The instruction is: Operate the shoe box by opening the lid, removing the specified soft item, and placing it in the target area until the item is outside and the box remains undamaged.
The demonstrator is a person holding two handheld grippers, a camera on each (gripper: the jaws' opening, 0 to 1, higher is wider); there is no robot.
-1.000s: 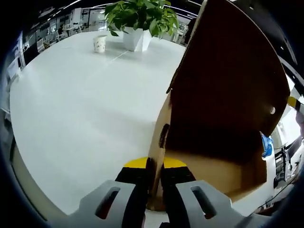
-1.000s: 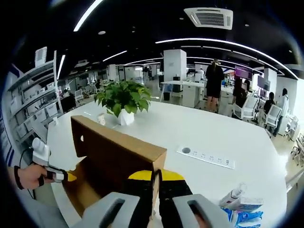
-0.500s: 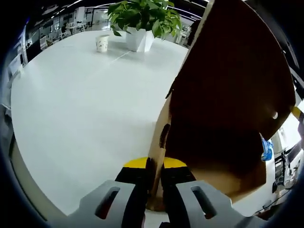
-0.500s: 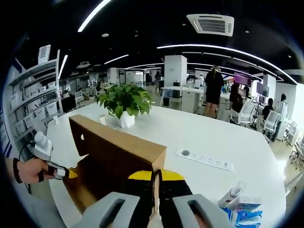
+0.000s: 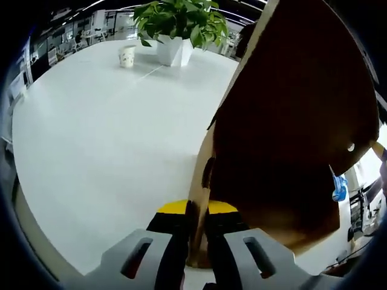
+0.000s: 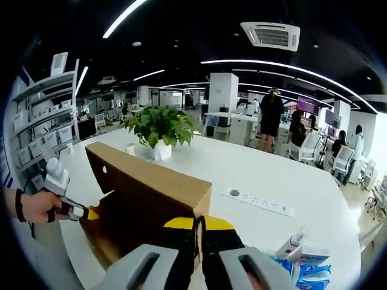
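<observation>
The left gripper [image 5: 198, 226] has its fingers clamped on the edge of the cardboard shoe box [image 5: 266, 181], which stands on the white desk [image 5: 103, 139] with its lid [image 5: 296, 90] swung up. In the right gripper view, the right gripper [image 6: 198, 241] is pinched on the lid's near edge, fingers together around the cardboard. The box interior is dark; I cannot tell whether a soft item lies inside. A potted plant [image 6: 158, 128] and a paper cup [image 5: 127, 55] stand further back on the desk.
</observation>
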